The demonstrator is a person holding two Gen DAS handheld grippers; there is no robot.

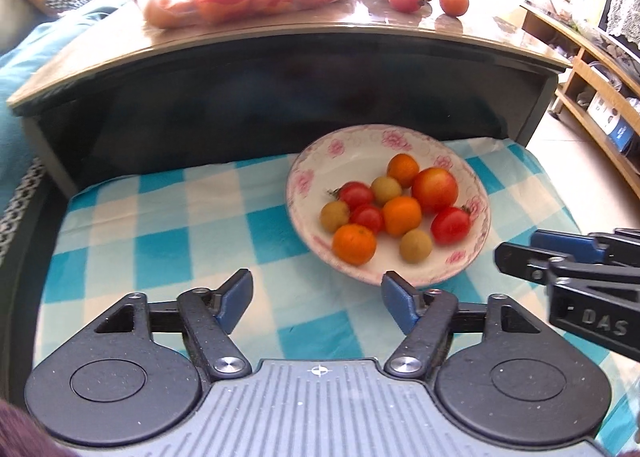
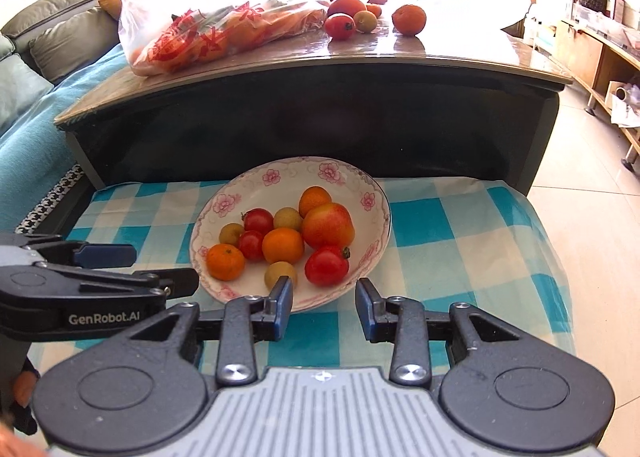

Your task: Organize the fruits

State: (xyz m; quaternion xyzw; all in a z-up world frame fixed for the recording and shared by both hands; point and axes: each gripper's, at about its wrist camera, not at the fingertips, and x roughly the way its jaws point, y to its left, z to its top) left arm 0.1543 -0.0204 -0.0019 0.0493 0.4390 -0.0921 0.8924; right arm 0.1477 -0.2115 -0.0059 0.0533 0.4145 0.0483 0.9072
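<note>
Nearest me, the left gripper [image 1: 317, 289] hangs over the blue-and-white checked cloth [image 1: 160, 241] with its blue pads spread wide and nothing between them. The right gripper [image 2: 323, 295] hovers beside it, pads part-way apart in a narrower gap, also gripping nothing; its tips sit just above the near rim of the plate.

The flowered plate [image 2: 272, 177] rests on the cloth, at about one o'clock from the left gripper and eleven o'clock from the right. Piled in it are three oranges, three red tomatoes, three small yellow-green fruits and one large red-orange apple [image 2: 328, 225].

Beyond stands a dark coffee table [image 2: 320, 113]. On its glossy top, at eleven o'clock, lies a plastic bag of fruit [image 2: 208, 29]; at twelve to one o'clock sit loose fruits, including an orange [image 2: 409, 19]
</note>
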